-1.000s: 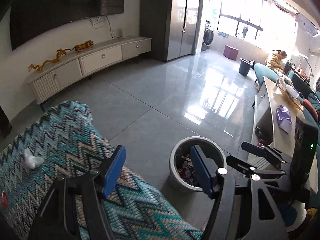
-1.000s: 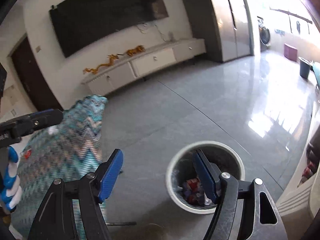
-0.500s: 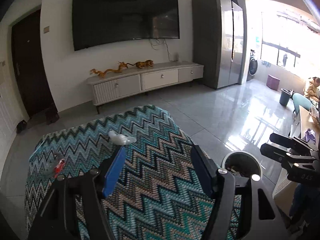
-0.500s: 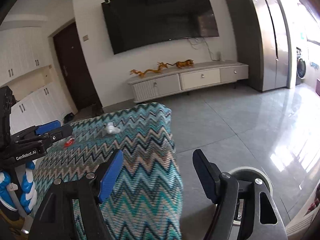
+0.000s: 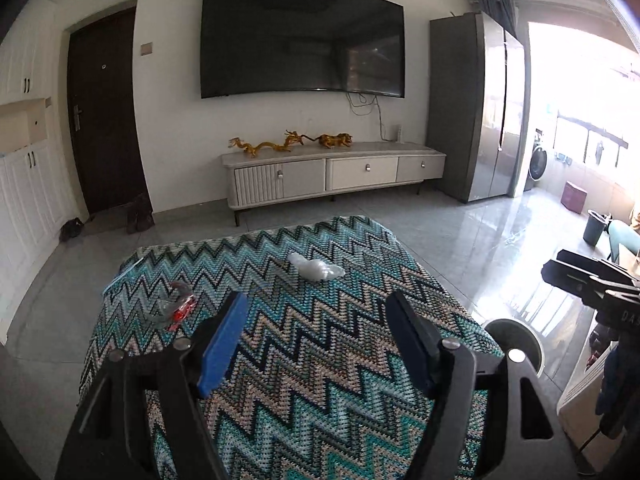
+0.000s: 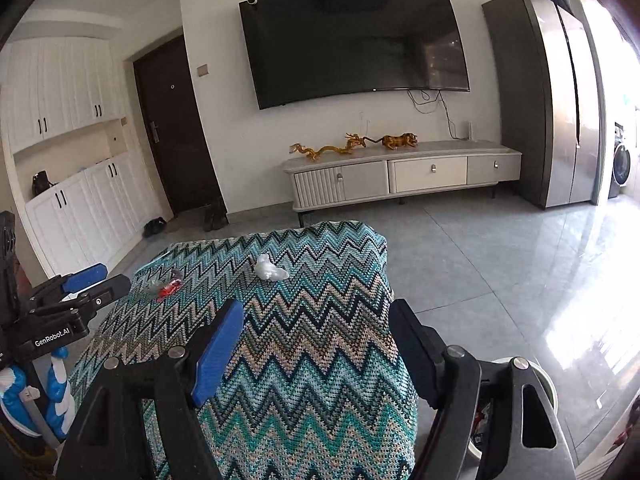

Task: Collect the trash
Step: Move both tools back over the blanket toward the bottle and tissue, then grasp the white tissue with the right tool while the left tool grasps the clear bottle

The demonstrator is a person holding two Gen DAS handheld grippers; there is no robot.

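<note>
Living room with grey floor tiles and a big wall TV [image 5: 302,40] is now filling both views, whereas a second ago both cameras were pointing down into the trash bin, so both grippers are swinging back up toward the table with the zigzag-patterned cloth [image 5: 304,360]. Left gripper [image 5: 316,340] is hanging over the near part of the cloth with its jaws spread wide and nothing between them, and the right gripper [image 6: 316,344] is doing the same over the cloth's right edge, jaws wide and empty too. Trash still sitting on the cloth: a crumpled white plastic wad [image 5: 316,269] toward the far side, and a clear wrapper with red bits [image 5: 174,308] near the left edge, well apart from each other. Round bin [image 5: 516,340] is standing on the floor just off the table's right side; in the right wrist view only a sliver of its rim [image 6: 546,380] is showing behind the gripper, with a bit of red trash peeking inside.
</note>
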